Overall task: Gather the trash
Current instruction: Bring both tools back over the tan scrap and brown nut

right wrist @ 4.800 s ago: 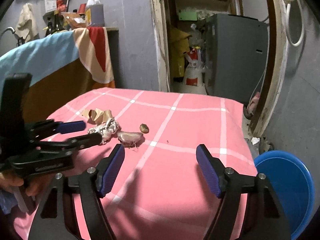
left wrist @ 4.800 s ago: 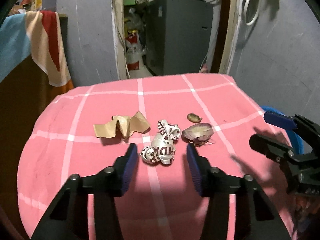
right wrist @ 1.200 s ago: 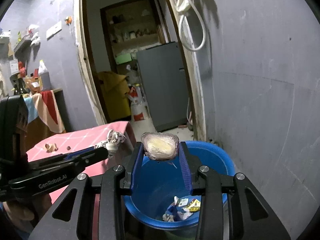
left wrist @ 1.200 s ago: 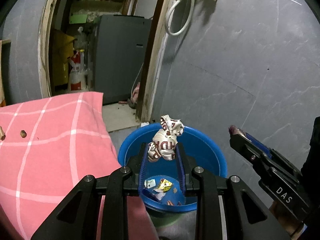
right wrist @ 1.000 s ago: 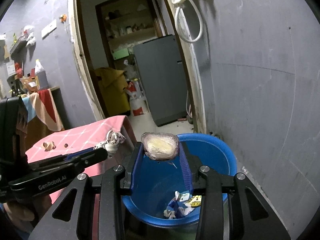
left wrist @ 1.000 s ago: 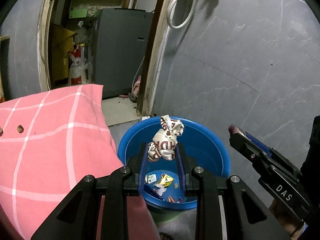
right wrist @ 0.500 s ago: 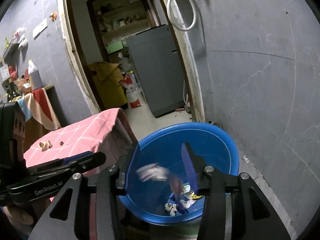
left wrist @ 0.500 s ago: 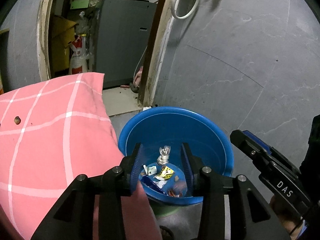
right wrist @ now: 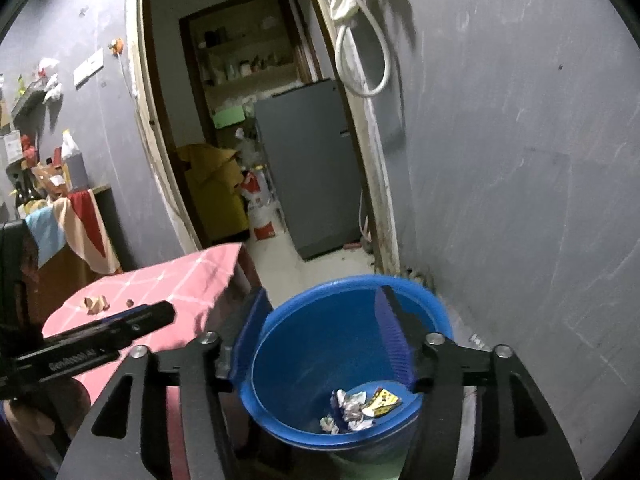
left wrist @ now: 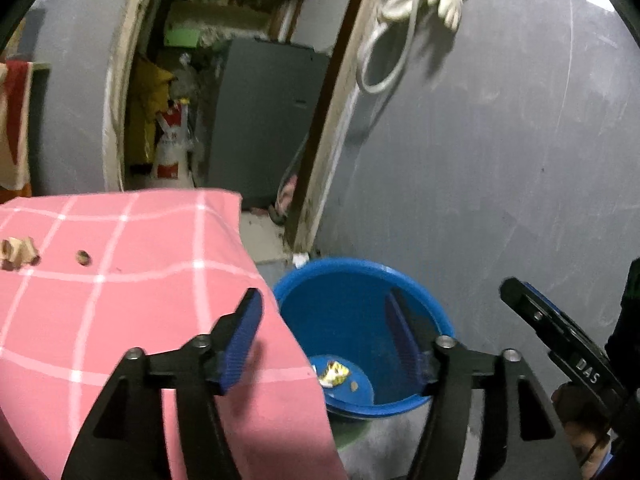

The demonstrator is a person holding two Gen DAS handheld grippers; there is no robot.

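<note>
A blue bin [left wrist: 360,280] stands on the floor beside the pink checked table [left wrist: 120,288]; it also shows in the right wrist view [right wrist: 340,344]. Crumpled wrappers [right wrist: 356,406] lie on its bottom, and a few show in the left wrist view [left wrist: 332,372]. My left gripper [left wrist: 324,336] is open and empty, straddling the table's corner and the bin. My right gripper [right wrist: 320,340] is open and empty above the bin. A crumpled brown paper [left wrist: 16,252] and a small brown scrap [left wrist: 83,257] lie on the table at the far left.
A grey wall [left wrist: 500,160] rises right behind the bin. A door frame [left wrist: 320,140] and a grey fridge [left wrist: 264,120] are beyond. A hose and glove [right wrist: 360,20] hang on the wall. A draped cabinet [right wrist: 72,232] stands left of the table.
Both grippers have opened wide and dropped their loads into the bin: the printed paper ball from the left, the onion skin from the right. The left gripper has swung back toward the table.
</note>
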